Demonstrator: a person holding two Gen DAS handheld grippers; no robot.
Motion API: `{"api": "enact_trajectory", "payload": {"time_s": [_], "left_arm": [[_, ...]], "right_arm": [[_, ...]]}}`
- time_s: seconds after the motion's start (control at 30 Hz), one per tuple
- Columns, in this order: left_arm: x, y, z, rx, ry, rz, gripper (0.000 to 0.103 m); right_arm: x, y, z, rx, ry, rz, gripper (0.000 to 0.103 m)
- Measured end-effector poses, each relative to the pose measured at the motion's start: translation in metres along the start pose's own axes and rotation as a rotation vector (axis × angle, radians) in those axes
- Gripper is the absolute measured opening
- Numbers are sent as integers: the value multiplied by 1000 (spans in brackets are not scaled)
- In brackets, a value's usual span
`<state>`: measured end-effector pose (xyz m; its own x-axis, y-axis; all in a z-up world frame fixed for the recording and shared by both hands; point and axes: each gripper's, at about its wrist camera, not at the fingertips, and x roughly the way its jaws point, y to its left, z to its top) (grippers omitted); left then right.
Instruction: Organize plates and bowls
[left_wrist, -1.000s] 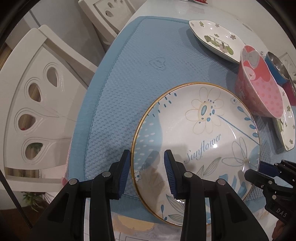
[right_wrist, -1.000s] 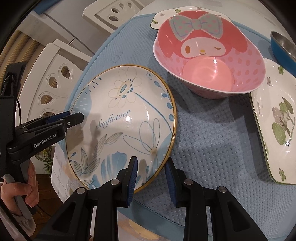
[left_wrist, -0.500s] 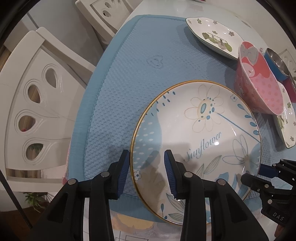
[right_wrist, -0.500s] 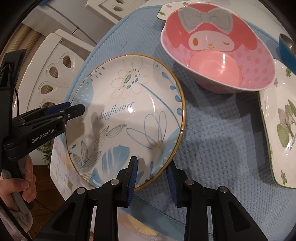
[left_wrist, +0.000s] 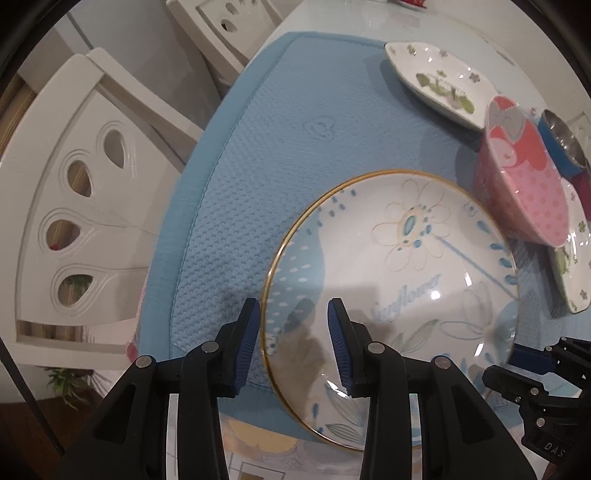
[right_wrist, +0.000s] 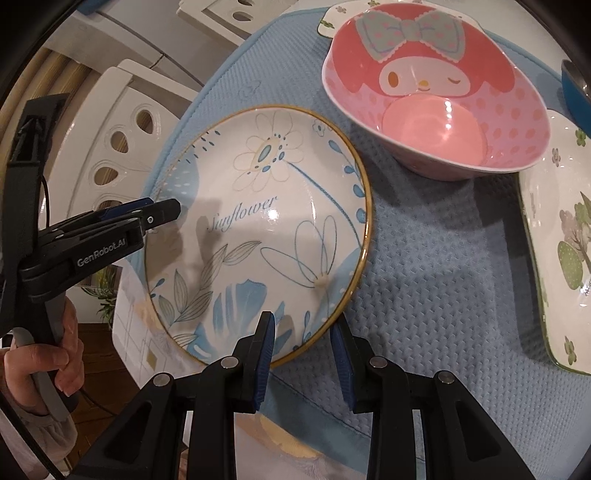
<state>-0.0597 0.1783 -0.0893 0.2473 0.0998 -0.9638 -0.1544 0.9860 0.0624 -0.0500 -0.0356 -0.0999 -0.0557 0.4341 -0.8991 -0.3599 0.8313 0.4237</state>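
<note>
On the blue mat (left_wrist: 258, 192), the plate's (left_wrist: 399, 266) rim sat between both my claws' parted, ungripping pads: left claw (left_wrist: 293, 347), right claw (right_wrist: 303, 350).

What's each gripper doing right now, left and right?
Left gripper: open, jaws astride the Sunflower plate rim, not clamped.
Right gripper: open, astride the same plate's near rim, not clamped.

Round gold-rimmed flower-print plate (right_wrist: 266, 221) on blue textured fabric mat (right_wrist: 424, 280), at its near left corner. Behind-right of it, pink cartoon-face bowl (right_wrist: 436, 99). Right of that bowl, white tree-print rectangular dish (right_wrist: 561, 243). Behind the bowl, second white floral-print dish (left_wrist: 439, 79). Left of the mat, white carved wooden chair (left_wrist: 85, 206).
</note>
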Motion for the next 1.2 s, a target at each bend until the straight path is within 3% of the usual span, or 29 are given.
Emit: {"api": "enact_trajectory", "payload": {"time_s": [0.2,0.27,0.33,0.37,0.53,0.77,0.93,1.2], "left_arm": [[-23,-24,1,-24,-16,-24,37],[-31,-37,2,-26,-19,-43,48],[-37,-55,3,-12,-19,-50,67],[-41,-64,4,-3,-29,-66,67],[-50,-98,2,28,-24,-87,73],[-59,-153,-8,29,18,-206,73],[-55,-201,-13,116,30,-218,73],[-28,-248,-8,110,73,-226,73]], "right_arm": [[-29,-22,-1,5,-29,-21,31],[-41,-35,0,21,-39,-18,34],[-52,-46,1,42,-39,-54,57],[-56,-51,0,51,-41,-76,67],[-86,-79,-3,90,-94,-69,68],[-114,-123,-9,127,-144,-111,68],[-125,-167,-16,206,-157,-120,68],[-131,-224,-20,250,-140,-217,68]]}}
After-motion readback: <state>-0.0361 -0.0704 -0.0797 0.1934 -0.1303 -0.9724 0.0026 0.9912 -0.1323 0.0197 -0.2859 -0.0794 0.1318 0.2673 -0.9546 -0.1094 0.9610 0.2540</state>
